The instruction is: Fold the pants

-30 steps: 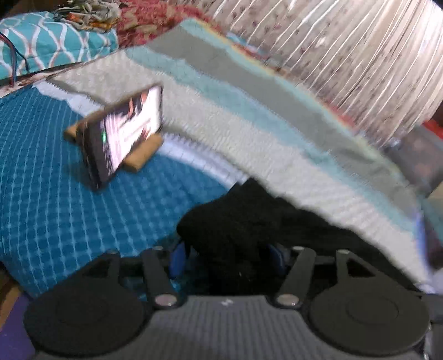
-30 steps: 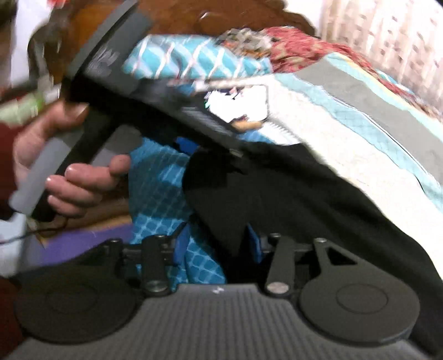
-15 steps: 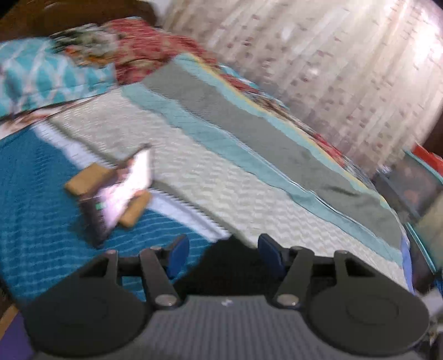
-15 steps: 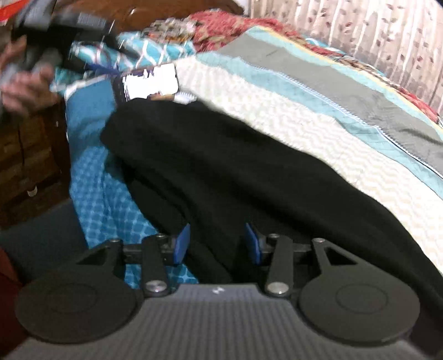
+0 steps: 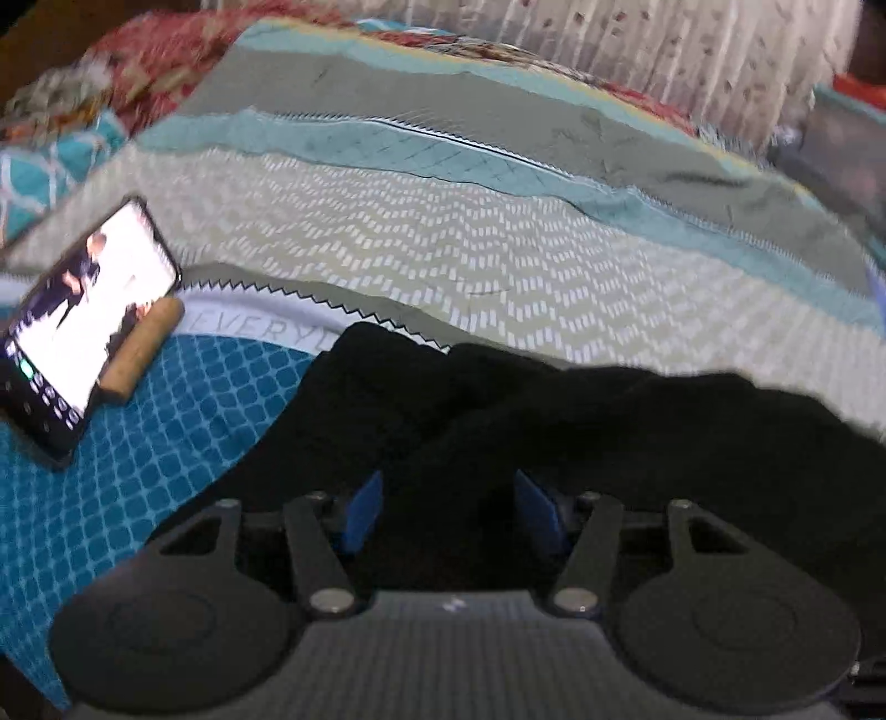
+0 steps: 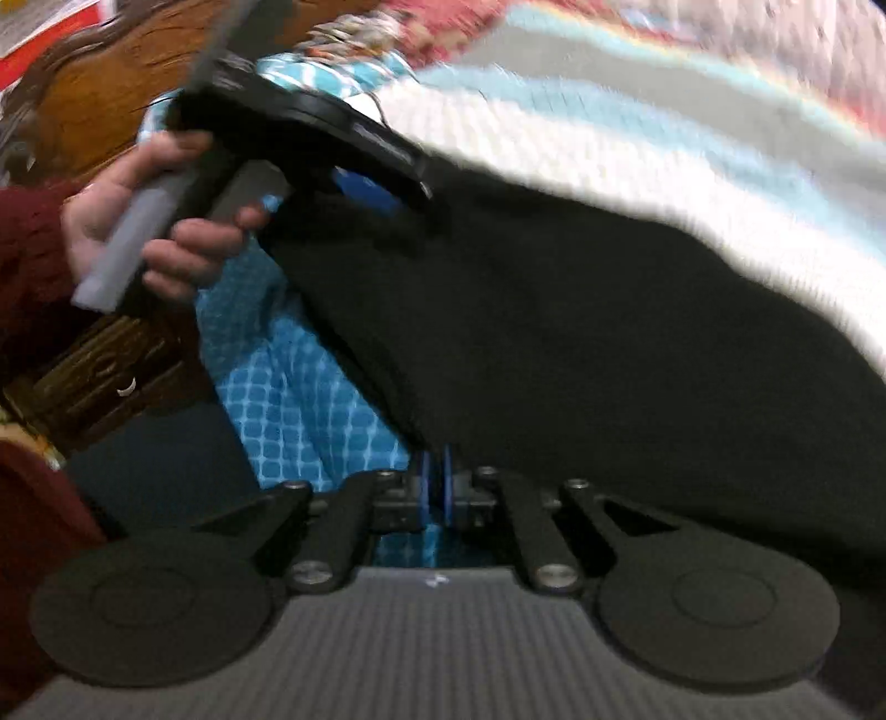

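**Black pants spread across the bed, both claws at their edge**

Black fabric pants (image 5: 609, 443) lying flat on the bed, over the teal checked bedspread (image 5: 111, 487) and reaching up against the pale zigzag-patterned quilt (image 5: 443, 260). Dark, soft folds, no detail visible in the cloth.

Left claw (image 5: 448, 515) low over the near part of the pants, blue pads (image 5: 362, 515) spread well apart with black cloth lying between them; pads not seen pressing on it. Seen also from the right wrist view (image 6: 382, 194), gripped by a person's hand (image 6: 160, 232) in a dark red sleeve (image 6: 27, 266), its tip at the far corner of the pants.

Right claw (image 6: 434, 487) at the near edge of the pants (image 6: 609, 360), jaws just closed, blue pads pressed nearly together. Hard to tell whether a thin hem of the black cloth sits pinched between them; the edge of the pants runs right at the fingertips, teal bedspread (image 6: 288, 410) showing just beside.

Black smartphone (image 5: 83, 327) with a lit screen propped tilted on a small wooden stand (image 5: 147, 349), left of the pants and apart from them. Red floral cloth (image 5: 166, 61) and a pale curtain (image 5: 664, 50) beyond the quilt. Carved wooden headboard (image 6: 111, 116) behind the hand. Right view blurred.
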Tool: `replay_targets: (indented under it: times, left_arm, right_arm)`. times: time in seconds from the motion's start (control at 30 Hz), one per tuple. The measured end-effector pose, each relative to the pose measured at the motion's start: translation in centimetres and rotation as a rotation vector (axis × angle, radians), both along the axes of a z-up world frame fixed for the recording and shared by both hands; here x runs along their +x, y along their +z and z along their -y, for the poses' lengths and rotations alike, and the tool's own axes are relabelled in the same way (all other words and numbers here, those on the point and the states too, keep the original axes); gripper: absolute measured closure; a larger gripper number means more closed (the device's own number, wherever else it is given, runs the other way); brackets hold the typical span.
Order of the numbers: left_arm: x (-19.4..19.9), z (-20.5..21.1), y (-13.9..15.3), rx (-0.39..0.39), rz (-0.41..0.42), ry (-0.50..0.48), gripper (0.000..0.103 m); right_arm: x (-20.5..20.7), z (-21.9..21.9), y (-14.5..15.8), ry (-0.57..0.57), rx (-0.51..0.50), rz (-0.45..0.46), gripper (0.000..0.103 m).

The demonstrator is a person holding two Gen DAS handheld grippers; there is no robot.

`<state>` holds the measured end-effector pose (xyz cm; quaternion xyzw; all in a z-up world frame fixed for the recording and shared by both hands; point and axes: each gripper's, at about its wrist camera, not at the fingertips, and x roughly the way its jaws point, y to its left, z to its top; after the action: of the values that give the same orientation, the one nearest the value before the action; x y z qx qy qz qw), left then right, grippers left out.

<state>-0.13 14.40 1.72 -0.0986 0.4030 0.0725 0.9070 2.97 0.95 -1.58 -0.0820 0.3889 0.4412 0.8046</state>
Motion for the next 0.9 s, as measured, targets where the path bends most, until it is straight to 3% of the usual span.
replay_targets:
  times: [0.07, 0.13, 0.3, 0.4, 0.47, 0.53, 0.57, 0.6, 0.63, 0.67, 0.73, 0.9]
  left_arm:
    - [-0.3, 0.9, 0.6, 0.032, -0.017, -0.005, 0.049]
    - [-1.1, 1.1, 1.8, 0.005, -0.012, -0.002, 0.045]
    - [-2.2, 3.7, 4.5, 0.004, 0.089, -0.077, 0.043]
    - [-0.1, 5.6, 4.6, 0.053, 0.075, -0.130, 0.043]
    - [2.2, 5.8, 3.6, 0.055, 0.038, -0.132, 0.044]
    - [5.2, 5.0, 1.4, 0.091, -0.048, -0.065, 0.045]
    - [6.6, 4.1, 0.1, 0.100, -0.098, -0.012, 0.047]
    - [7.4, 3.1, -0.8, 0.062, -0.112, 0.017, 0.048]
    - [7.4, 2.7, -0.7, 0.033, -0.098, 0.039, 0.048]
    - [7.4, 2.7, -0.2, 0.022, -0.100, 0.056, 0.049]
    - [6.7, 3.7, 1.1, 0.031, -0.088, 0.061, 0.047]
    - [4.1, 8.0, 4.3, -0.015, -0.006, -0.030, 0.045]
  right_arm:
    - [0.4, 0.9, 0.1, -0.012, 0.038, -0.035, 0.092]
    - [0.3, 1.8, 0.7, -0.014, 0.052, -0.030, 0.088]
    - [0.1, 8.0, 2.7, -0.118, 0.177, -0.028, 0.084]
    - [1.5, 13.3, 2.5, -0.292, 0.244, -0.054, 0.084]
    - [2.4, 17.1, 1.6, -0.455, 0.228, -0.080, 0.084]
    - [3.0, 21.2, 0.1, -0.635, 0.155, -0.119, 0.084]
    - [2.8, 23.4, -0.8, -0.693, 0.146, -0.139, 0.090]
    - [2.2, 25.7, -1.3, -0.715, 0.210, -0.175, 0.102]
    - [1.3, 28.2, -1.6, -0.753, 0.287, -0.221, 0.102]
    - [0.3, 29.8, -1.5, -0.783, 0.329, -0.231, 0.102]
    - [-2.1, 32.7, -1.0, -0.848, 0.376, -0.190, 0.091]
    - [-4.4, 38.0, -1.7, -0.956, 0.556, -0.233, 0.088]
